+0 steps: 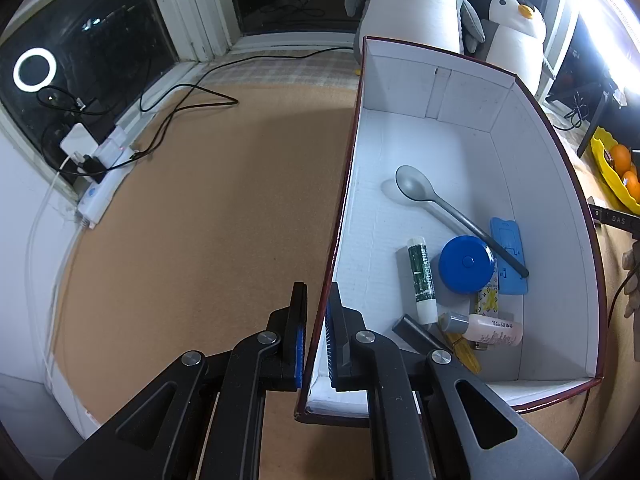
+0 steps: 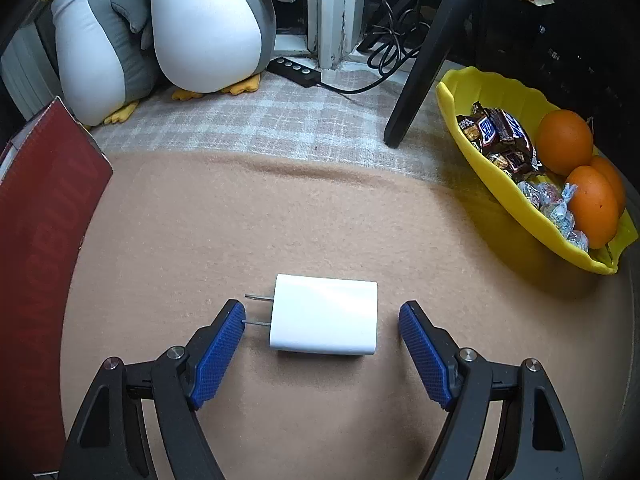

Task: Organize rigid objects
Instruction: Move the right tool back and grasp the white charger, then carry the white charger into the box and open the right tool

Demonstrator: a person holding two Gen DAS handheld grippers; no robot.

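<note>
My left gripper [image 1: 317,312] is shut on the left wall of a red box with a white inside [image 1: 540,184], one finger on each side of the wall. Inside the box lie a grey spoon [image 1: 448,208], a blue round tape measure [image 1: 466,264], a green-and-white stick [image 1: 420,280], a blue flat card [image 1: 510,256], a small pink bottle [image 1: 492,330] and a black bar [image 1: 416,334]. In the right wrist view a white plug-in charger [image 2: 324,314] lies on the tan cloth, prongs pointing left. My right gripper [image 2: 322,322] stands open around it, pads apart from its ends.
The red box's outer side [image 2: 44,216] stands at the left of the right wrist view. A yellow bowl [image 2: 512,204] with oranges and sweets sits at the right. Two plush penguins [image 2: 208,28], a black stand leg [image 2: 424,60], a power strip [image 1: 100,192] and cables [image 1: 188,92] line the window side.
</note>
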